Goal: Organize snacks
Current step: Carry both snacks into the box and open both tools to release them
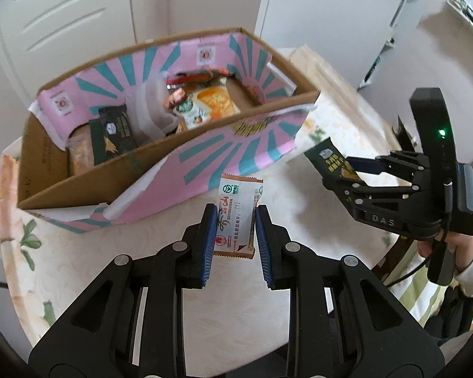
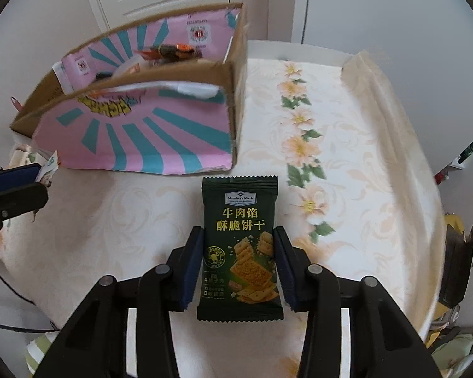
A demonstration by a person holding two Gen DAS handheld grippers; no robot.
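Observation:
My left gripper [image 1: 233,217] is shut on a white and orange snack packet [image 1: 238,217], held above the table in front of the box. My right gripper [image 2: 239,236] is shut on a dark green cracker packet [image 2: 240,245]; it also shows in the left wrist view [image 1: 329,160], to the right of the box. A cardboard box [image 1: 160,148] with pink and teal paper stands on the table and holds several snack packets [image 1: 205,104]. In the right wrist view the box [image 2: 135,132] is at the upper left, and the left gripper's fingers [image 2: 12,176] show at the left edge.
The table has a cream floral cloth [image 2: 331,157]. White doors [image 1: 63,15] stand behind the box. A dark bag [image 2: 457,267] sits off the table's right edge. A cable [image 2: 3,286] hangs at the left.

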